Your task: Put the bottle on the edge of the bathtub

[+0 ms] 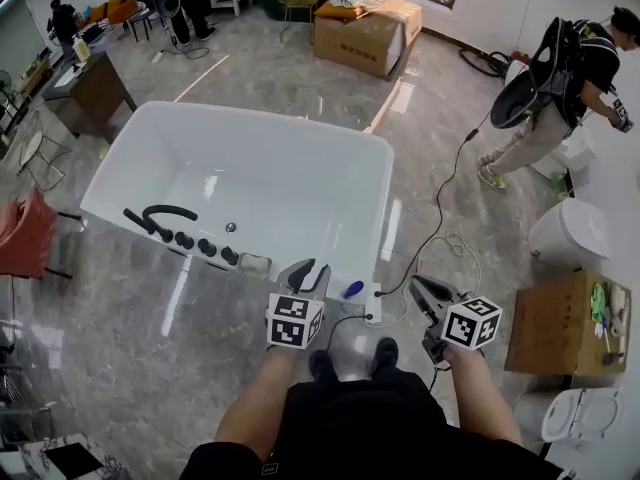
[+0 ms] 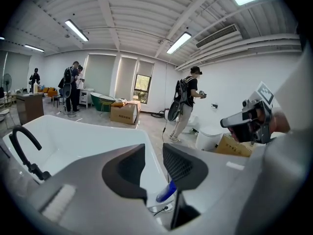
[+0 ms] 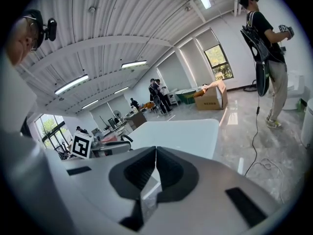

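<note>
The left tool [image 1: 308, 273] hangs over the near right corner of the white bathtub [image 1: 300, 183], in front of the person's legs. In the left gripper view its jaws [image 2: 154, 156] stand apart with a clear gap between them, and nothing is pressed by the pads. The blue bottle [image 1: 353, 289] lies on its side just beside this tool, at the same corner of the bathtub. In the left gripper view the bottle [image 2: 166, 192] shows below the tip of the right jaw, not between the jaws. Under it there is a white power strip [image 1: 368, 313] with a plugged cable [image 1: 440, 203]. I cannot tell if the bottle rests on the rim or on the strip. The right tool [image 1: 420, 290] is held lower right, away from the bottle. In the right gripper view its jaws [image 3: 155, 155] are closed together, pad against pad, and they hold nothing. A black faucet [image 1: 165, 212] with round knobs sits on the near rim of the bathtub at the left side. One cardboard box [image 1: 365, 36] stands on the floor beyond the bathtub. A person with a backpack [image 1: 555, 93] stands far to the right.
</note>
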The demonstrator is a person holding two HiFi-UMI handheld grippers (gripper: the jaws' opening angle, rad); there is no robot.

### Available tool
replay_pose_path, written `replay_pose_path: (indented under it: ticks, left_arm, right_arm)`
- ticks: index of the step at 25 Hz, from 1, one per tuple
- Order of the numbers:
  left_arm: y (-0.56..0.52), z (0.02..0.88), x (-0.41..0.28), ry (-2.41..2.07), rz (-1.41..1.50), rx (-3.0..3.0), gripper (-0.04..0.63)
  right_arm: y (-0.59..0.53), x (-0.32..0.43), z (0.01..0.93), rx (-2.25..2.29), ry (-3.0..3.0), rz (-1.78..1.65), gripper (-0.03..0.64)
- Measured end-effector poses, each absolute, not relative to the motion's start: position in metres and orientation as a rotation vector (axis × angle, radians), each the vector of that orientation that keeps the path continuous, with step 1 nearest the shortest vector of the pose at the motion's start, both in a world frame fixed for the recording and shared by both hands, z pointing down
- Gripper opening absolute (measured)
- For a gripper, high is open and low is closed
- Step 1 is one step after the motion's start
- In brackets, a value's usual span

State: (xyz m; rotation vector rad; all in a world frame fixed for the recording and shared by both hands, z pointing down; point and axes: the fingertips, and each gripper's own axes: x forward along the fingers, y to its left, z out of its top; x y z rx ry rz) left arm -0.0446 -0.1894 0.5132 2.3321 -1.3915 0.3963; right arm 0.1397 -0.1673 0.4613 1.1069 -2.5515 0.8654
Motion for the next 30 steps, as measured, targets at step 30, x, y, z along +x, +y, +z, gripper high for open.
replay_pose_path:
  ticks: [30]
  left_arm:
    - [-0.23, 0.363, 0.108, -1.65, 0.443, 2.444, 0.052]
  right_arm:
    - [-0.256, 0.321, 0.37, 0.781, -2.874, 0.471, 0.012]
